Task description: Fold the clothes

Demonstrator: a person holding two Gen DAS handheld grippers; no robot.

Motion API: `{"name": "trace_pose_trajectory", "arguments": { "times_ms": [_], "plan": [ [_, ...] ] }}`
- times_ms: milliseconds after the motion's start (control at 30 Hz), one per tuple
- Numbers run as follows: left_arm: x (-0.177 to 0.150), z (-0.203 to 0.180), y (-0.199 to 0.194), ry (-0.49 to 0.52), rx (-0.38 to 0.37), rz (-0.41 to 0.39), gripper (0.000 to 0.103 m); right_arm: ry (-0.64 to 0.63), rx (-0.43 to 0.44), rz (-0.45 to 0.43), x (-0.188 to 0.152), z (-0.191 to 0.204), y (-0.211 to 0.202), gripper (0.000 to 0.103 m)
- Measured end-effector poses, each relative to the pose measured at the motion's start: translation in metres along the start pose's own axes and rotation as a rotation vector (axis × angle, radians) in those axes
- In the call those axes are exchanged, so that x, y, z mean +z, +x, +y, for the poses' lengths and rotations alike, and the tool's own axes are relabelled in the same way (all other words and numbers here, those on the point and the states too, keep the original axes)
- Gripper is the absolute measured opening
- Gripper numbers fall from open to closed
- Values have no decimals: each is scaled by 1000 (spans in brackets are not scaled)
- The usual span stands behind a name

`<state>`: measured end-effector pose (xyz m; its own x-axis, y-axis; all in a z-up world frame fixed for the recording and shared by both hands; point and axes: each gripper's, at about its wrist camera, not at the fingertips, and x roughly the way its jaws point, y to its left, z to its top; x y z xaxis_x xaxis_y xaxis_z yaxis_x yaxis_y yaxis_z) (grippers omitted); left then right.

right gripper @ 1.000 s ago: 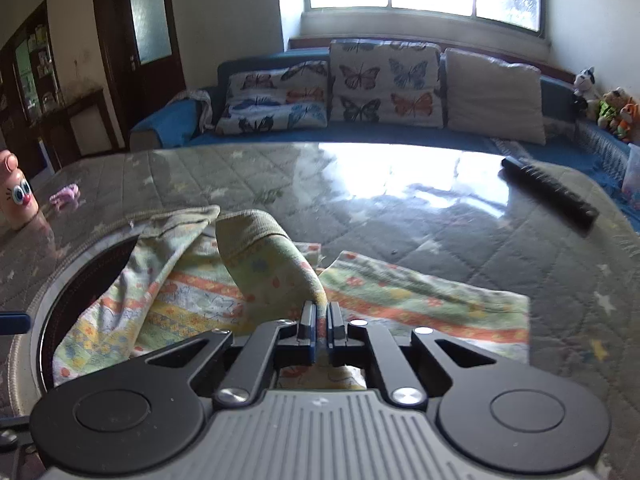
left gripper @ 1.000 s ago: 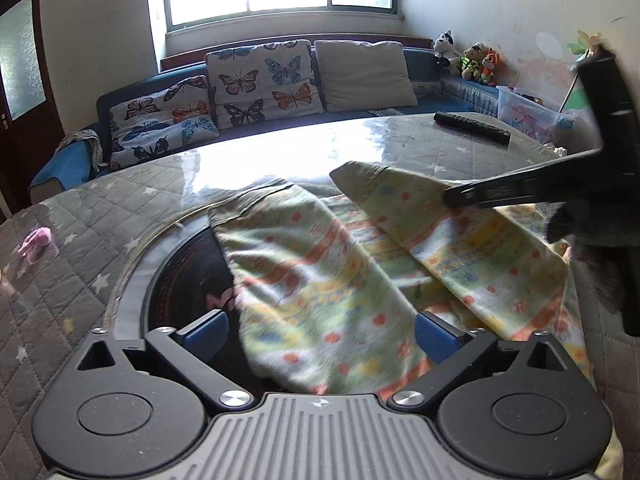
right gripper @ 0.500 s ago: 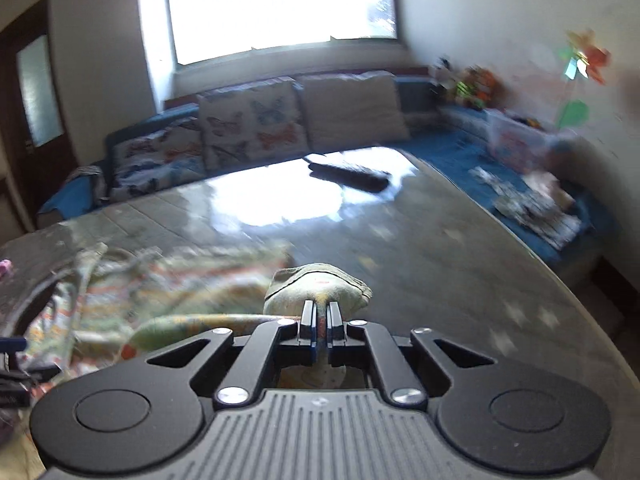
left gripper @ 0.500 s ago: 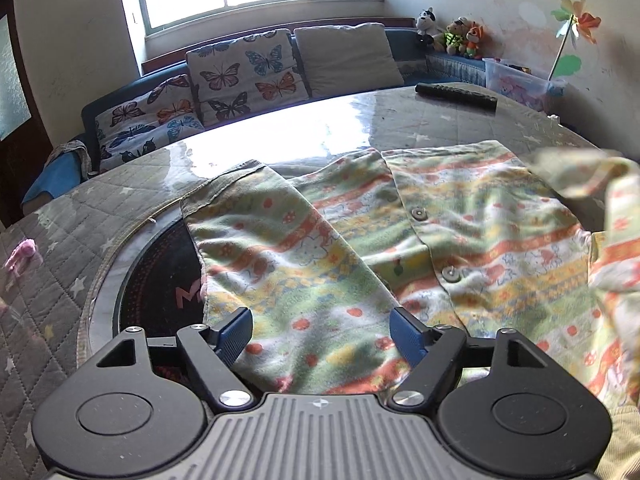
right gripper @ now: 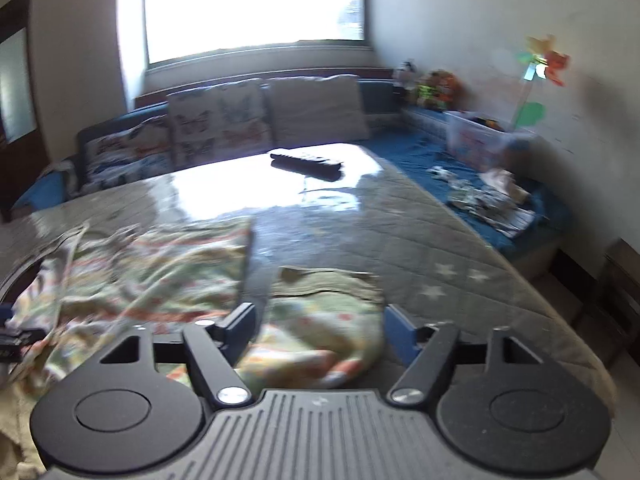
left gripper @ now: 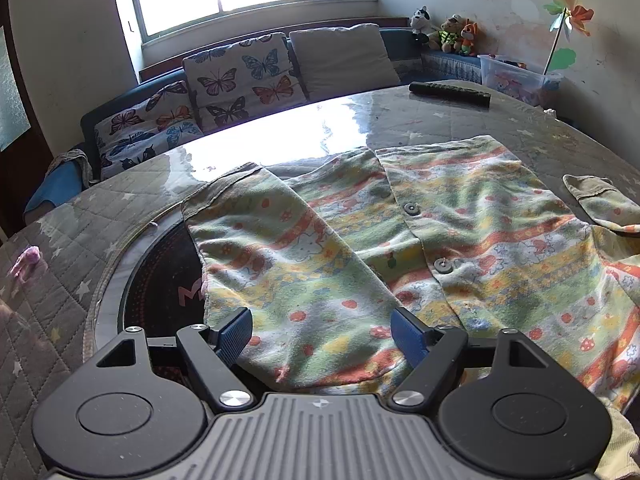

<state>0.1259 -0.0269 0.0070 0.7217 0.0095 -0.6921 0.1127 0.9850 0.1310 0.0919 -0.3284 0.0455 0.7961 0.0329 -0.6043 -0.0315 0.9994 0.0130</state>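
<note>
Shirt (left gripper: 460, 240) lay spread on the worktop (left gripper: 440, 120), left sleeve (left gripper: 288, 264) folded across it, right sleeve (right gripper: 320, 320) out at 3 o'clock. Looked soft, light, floppy; I'd pinch at cuff or hem. My left gripper (left gripper: 322, 332) and right gripper (right gripper: 318, 328) both gaped, holding nothing. Glossy quilted top; remote (left gripper: 450, 94) at 1 o'clock, sofa (left gripper: 240, 80) behind.

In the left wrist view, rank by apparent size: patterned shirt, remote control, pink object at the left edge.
1. patterned shirt, by far the largest.
2. remote control.
3. pink object, smallest, though it lies nearer the camera than the remote, so their true sizes are unsure.
</note>
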Motion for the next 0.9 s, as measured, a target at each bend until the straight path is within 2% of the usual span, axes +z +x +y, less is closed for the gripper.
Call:
{"name": "trace_pose_trajectory", "arguments": {
  "times_ms": [100, 200, 300, 400, 567, 733, 900],
  "plan": [
    [-1, -1, 0, 5, 2, -1, 79, -106, -35, 35, -8, 21, 13, 82],
    [-2, -1, 0, 10, 5, -2, 80, -155, -107, 65, -18, 23, 22, 84],
    [-3, -1, 2, 13, 9, 2, 81, -101, -198, 67, -30, 0, 15, 85],
    [-5, -1, 3, 14, 10, 6, 81, 4, -248, 73, -39, -29, 6, 89],
    [-5, -2, 5, 17, 11, 8, 81, 137, -248, 91, -55, -55, -3, 91],
    [-4, -2, 5, 17, 14, 10, 82, -3, -250, 65, -55, -28, 0, 91],
    [-4, -4, 5, 18, 19, 12, 83, -70, -226, 32, -43, -7, 10, 92]
  ]
}}
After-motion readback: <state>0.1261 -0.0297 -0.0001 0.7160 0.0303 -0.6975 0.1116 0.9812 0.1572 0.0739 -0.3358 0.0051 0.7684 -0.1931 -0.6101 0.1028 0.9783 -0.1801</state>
